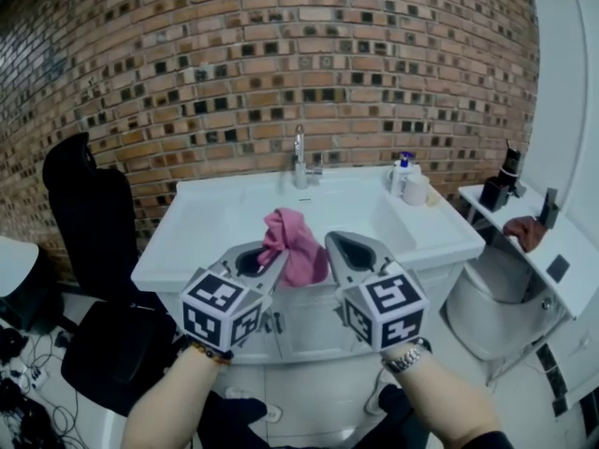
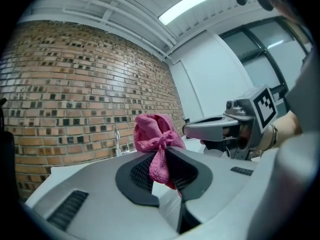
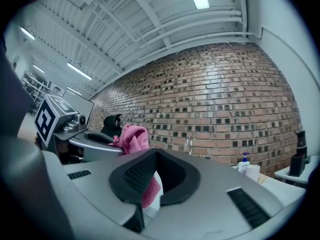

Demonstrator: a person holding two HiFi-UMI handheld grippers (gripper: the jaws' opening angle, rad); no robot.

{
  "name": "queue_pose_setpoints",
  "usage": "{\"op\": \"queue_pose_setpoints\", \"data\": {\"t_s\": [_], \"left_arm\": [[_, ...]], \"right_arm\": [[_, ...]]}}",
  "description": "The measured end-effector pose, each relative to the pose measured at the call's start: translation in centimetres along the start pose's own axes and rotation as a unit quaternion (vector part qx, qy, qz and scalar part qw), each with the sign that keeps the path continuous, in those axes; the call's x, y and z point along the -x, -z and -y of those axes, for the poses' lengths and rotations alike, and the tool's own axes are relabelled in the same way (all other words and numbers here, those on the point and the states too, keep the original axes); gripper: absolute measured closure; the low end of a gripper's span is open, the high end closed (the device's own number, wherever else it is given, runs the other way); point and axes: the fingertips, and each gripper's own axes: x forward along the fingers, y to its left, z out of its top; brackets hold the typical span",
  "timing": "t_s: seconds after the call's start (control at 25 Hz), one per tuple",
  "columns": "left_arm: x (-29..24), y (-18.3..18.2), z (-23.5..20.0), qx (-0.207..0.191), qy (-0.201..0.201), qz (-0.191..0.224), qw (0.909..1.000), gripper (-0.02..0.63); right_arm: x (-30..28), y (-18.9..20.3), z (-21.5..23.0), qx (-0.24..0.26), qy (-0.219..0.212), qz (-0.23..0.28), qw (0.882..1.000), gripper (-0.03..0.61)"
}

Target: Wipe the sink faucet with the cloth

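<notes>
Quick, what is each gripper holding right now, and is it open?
Left gripper: shut on the pink cloth.
Right gripper: shut, apparently empty.

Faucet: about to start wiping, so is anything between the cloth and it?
Nothing visible. The cloth, pinched in the left hand-held gripper, is near the front edge of the sink; only bare basin separates it from the faucet. The soap bottle stands off right.

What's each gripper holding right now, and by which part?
Left gripper pinches the pink cloth at its gathered middle, the bulk bunched above the jaws. Right gripper: pink shows in its slit, but a hold cannot be told.
</notes>
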Motion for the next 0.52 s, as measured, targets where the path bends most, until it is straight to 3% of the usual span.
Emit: {"op": "queue_pose_setpoints", "data": {"t_s": [0.52], "left_arm": [[5.4, -1.1, 4.1, -0.005, 0.002, 0.012, 0.9999, 0.569]], "right_arm": [[5.5, -1.3, -4.4, 0.011, 0.005, 0.006, 1.000, 0.569]]}}
